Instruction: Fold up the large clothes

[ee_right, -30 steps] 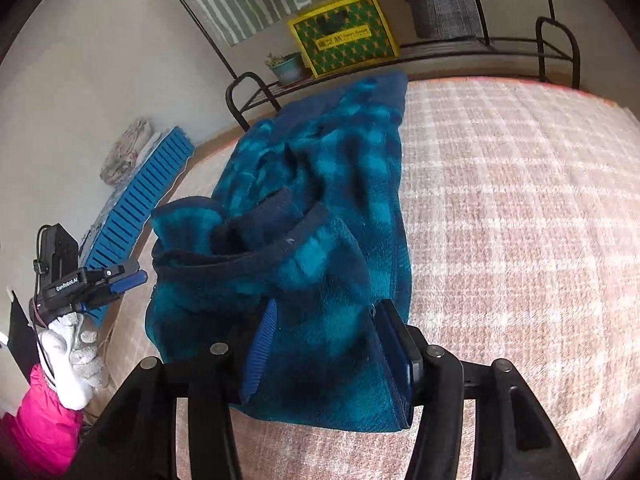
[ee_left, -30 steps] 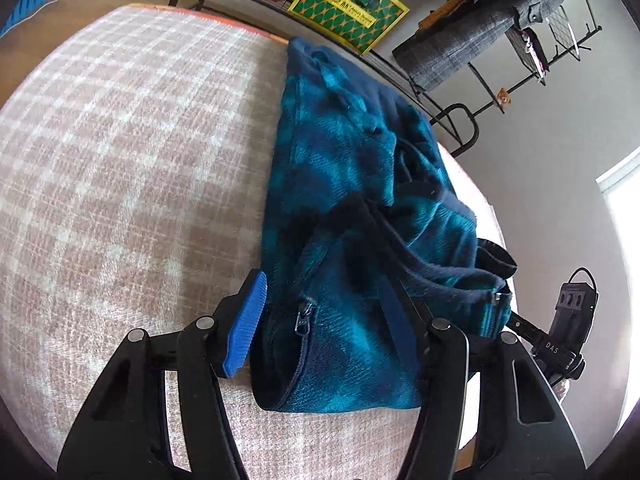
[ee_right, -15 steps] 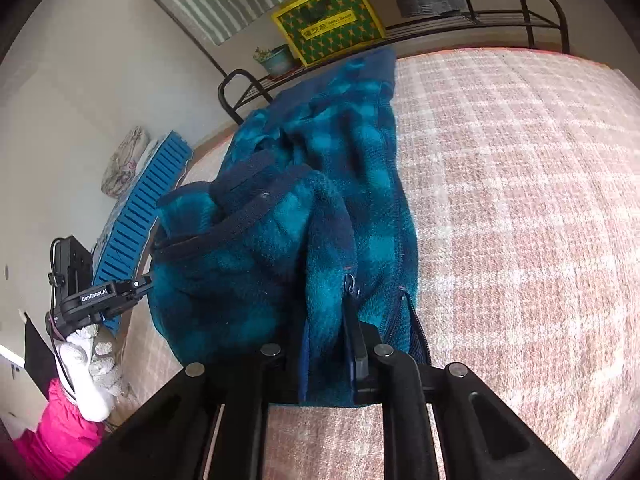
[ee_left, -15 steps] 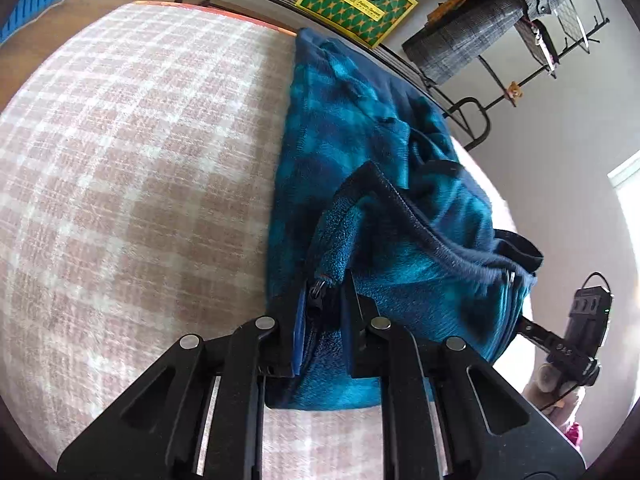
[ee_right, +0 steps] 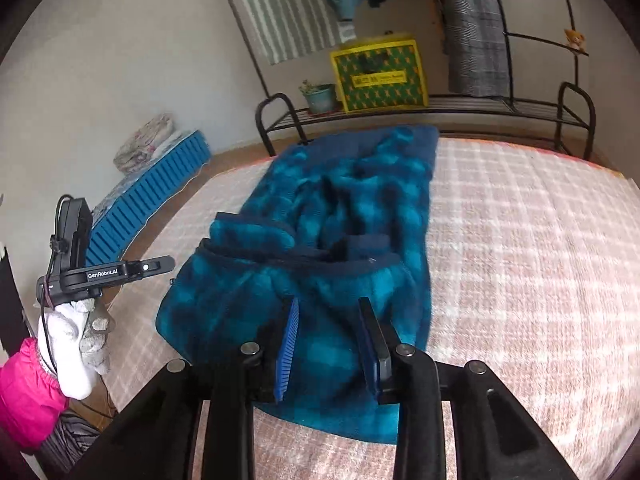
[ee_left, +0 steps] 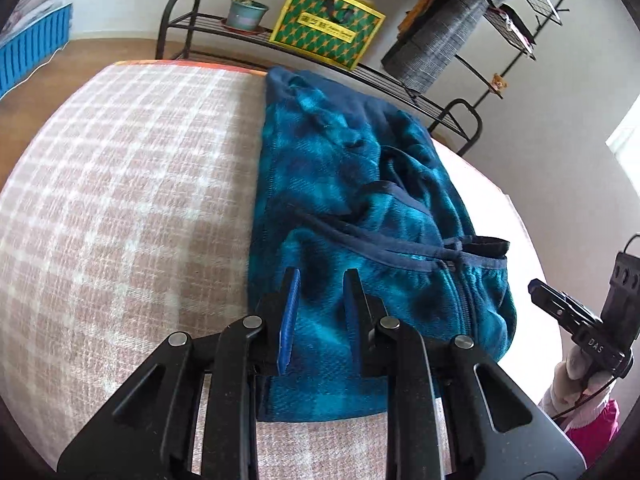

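A teal and navy plaid fleece jacket (ee_left: 352, 208) lies folded lengthwise on a pink checked bedspread (ee_left: 120, 208), its near end doubled over with a navy hem and zip on top. It also shows in the right wrist view (ee_right: 344, 248). My left gripper (ee_left: 320, 280) is open just above the jacket's near left part, holding nothing. My right gripper (ee_right: 330, 306) is open above the jacket's near end, holding nothing. Each wrist view shows the other gripper off the bed's side: the right one (ee_left: 576, 316) and the left one (ee_right: 104, 272).
A black metal rack (ee_right: 440, 108) stands beyond the bed's far edge with a yellow-green box (ee_right: 378, 74) and a potted plant (ee_right: 318, 96). Grey clothes (ee_left: 452, 32) hang on a rack. A blue ribbed mat (ee_right: 148, 192) lies on the floor.
Both grippers were shut on the jacket's near edge half a second ago. Now both have opened and let the fabric go, and the folded end lies flat on the jacket.
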A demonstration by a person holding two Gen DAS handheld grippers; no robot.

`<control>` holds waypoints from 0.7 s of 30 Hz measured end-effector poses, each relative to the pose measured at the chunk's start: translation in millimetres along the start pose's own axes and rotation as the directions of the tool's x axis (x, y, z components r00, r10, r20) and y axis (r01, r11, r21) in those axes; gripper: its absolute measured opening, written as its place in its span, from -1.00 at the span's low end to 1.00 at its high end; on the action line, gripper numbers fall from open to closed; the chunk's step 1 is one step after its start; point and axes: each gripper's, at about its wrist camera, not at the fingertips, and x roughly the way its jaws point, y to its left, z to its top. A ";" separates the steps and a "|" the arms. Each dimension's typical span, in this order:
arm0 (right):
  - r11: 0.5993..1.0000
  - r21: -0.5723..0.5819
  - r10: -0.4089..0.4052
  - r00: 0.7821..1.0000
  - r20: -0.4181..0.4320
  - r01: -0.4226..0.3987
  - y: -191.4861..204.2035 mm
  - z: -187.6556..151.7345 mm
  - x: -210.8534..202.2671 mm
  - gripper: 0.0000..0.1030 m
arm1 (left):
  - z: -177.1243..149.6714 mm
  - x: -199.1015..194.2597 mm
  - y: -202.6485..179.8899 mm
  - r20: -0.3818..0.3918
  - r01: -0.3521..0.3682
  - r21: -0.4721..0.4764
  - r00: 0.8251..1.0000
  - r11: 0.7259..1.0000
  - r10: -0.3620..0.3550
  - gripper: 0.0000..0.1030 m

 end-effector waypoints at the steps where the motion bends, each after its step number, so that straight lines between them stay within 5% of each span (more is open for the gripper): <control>1: 0.999 -0.030 -0.016 1.000 -0.007 0.016 7.1 2.6 6.9 -0.43 | 1.3 4.3 -4.0 -0.006 0.006 0.007 1.000 1.000 -0.006 -0.61; 10: 0.997 0.008 -0.081 0.990 -0.112 0.082 -9.4 10.4 73.5 -0.55 | 1.4 81.4 -6.6 -0.110 -0.089 0.085 0.989 0.992 0.098 -0.54; 12: 0.994 0.020 -0.103 0.979 -0.178 0.108 -17.7 4.2 91.0 -0.59 | -1.1 84.2 -5.4 -0.068 -0.082 0.105 0.994 0.991 0.090 -0.53; 15: 0.993 0.008 -0.117 0.979 -0.166 0.120 -17.6 -0.5 96.3 -0.58 | -2.5 85.0 -11.9 -0.055 -0.116 0.147 0.991 0.982 0.125 -0.52; 21: 0.995 0.040 -0.086 0.986 -0.142 0.093 -16.8 6.9 70.8 -0.52 | 7.3 67.2 -0.5 -0.076 -0.055 0.065 0.995 0.996 0.060 -0.52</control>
